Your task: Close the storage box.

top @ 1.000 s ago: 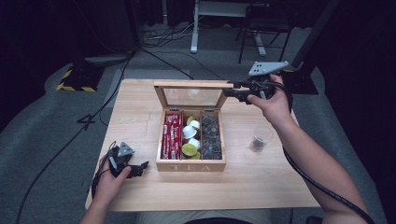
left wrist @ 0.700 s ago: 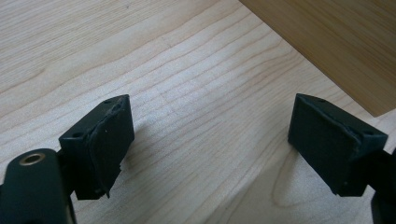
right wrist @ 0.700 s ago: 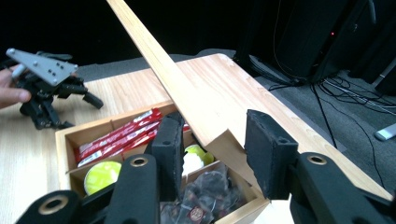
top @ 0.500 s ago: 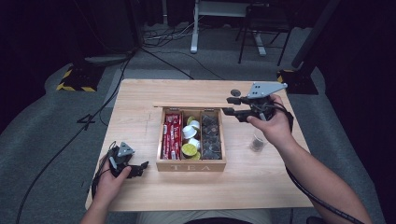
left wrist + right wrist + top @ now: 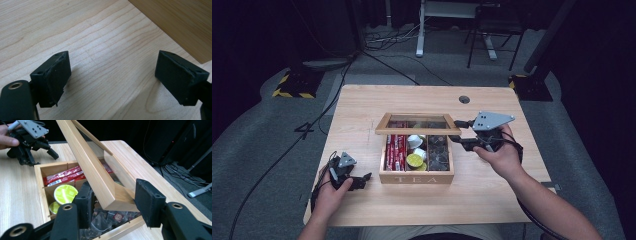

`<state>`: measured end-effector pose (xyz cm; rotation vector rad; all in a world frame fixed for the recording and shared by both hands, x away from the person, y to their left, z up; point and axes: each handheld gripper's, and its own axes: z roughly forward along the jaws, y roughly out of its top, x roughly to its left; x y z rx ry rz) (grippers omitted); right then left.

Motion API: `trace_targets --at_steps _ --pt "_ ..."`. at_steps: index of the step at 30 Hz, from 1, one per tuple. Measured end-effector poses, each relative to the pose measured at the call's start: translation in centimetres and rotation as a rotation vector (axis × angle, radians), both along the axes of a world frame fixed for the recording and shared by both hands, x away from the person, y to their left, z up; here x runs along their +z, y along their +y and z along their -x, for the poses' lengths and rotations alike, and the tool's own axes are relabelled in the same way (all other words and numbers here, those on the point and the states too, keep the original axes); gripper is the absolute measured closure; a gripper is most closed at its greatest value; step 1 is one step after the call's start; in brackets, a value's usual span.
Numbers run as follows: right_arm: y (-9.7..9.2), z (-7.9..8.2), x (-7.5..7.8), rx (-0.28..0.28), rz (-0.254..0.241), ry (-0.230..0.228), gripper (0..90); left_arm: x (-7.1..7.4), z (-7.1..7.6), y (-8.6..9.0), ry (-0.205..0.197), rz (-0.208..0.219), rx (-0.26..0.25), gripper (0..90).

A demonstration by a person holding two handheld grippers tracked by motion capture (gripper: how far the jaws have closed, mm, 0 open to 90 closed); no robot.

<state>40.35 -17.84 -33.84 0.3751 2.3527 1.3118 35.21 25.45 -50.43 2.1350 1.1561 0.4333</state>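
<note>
Glass-paned wooden lid (image 5: 418, 124) of light wooden tea box (image 5: 417, 177), centre frame, now half-lowered; right gripper (image 5: 113, 200) straddles its corner, closing underway. Left gripper (image 5: 112, 75) wide, idle lower left.

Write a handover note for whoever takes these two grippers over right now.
Right gripper: jaws on either side of the front corner of the tea box lid, apparently gripping it; the lid is tilted, partway between open and shut.
Left gripper: open, nothing held, resting on the table left of the tea box.
Box contents: red sachets, pods, dark tea bags.
Done: lid in hand.
Left, probably: bring the lid fully down, then release.
</note>
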Motion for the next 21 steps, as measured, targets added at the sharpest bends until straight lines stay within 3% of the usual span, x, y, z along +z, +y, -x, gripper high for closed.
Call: trace_targets --at_steps 12,21 --pt "0.1 1.7 -2.2 -0.011 0.038 -0.019 42.9 0.0 0.0 0.0 -0.001 0.001 0.0 13.5" --pt "0.0 2.8 -4.1 -0.026 0.063 0.007 39.9 0.0 0.0 0.0 -0.001 0.0 0.001 13.5"
